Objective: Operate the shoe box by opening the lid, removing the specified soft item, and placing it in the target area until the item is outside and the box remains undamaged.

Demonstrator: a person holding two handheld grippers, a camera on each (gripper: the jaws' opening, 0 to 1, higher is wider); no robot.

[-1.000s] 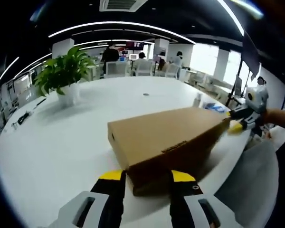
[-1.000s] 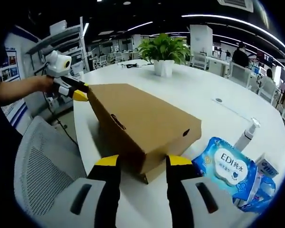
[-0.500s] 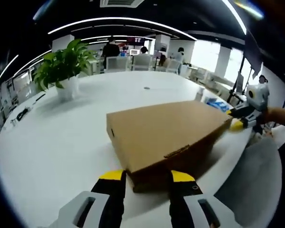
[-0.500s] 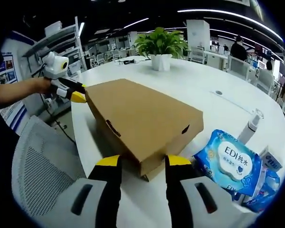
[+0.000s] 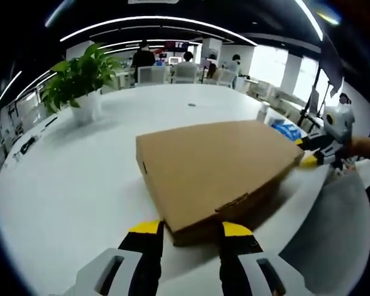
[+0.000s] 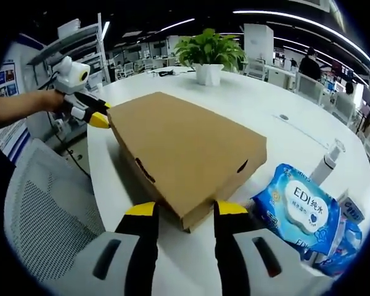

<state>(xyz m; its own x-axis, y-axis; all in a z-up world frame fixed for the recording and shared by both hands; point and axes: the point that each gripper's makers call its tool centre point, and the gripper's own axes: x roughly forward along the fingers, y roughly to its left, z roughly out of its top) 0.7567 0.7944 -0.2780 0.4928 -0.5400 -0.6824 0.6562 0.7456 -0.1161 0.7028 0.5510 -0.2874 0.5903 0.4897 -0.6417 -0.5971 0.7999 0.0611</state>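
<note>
Centrally in the left gripper view, the brown cardboard shoe box (image 5: 213, 169) lies on the white tabletop (image 5: 74, 179) with its lid down. The left gripper (image 5: 191, 229) comes up from the bottom edge, its yellow-tipped jaws set apart on either side of the box's near corner; whether they press the cardboard I cannot tell. At the right edge of this view the right gripper (image 5: 308, 161) meets the box's far corner, held by a hand (image 5: 364, 149). A potted plant (image 5: 80, 83) stands in the upper left, well apart from the box, and people sit at desks across the top.

Seen from the right gripper view, the shoe box (image 6: 185, 145) fills the middle, lid closed, and the right gripper (image 6: 179, 209) has its jaws spread around the near corner at the bottom. The left gripper (image 6: 98, 120) touches the far corner at the upper left. A blue pack of wet wipes (image 6: 299, 213) lies just beside the box at the lower right, with a white bottle (image 6: 327, 168) behind it. A mesh chair (image 6: 46, 209) sits at the lower left, off the tabletop edge.
</note>
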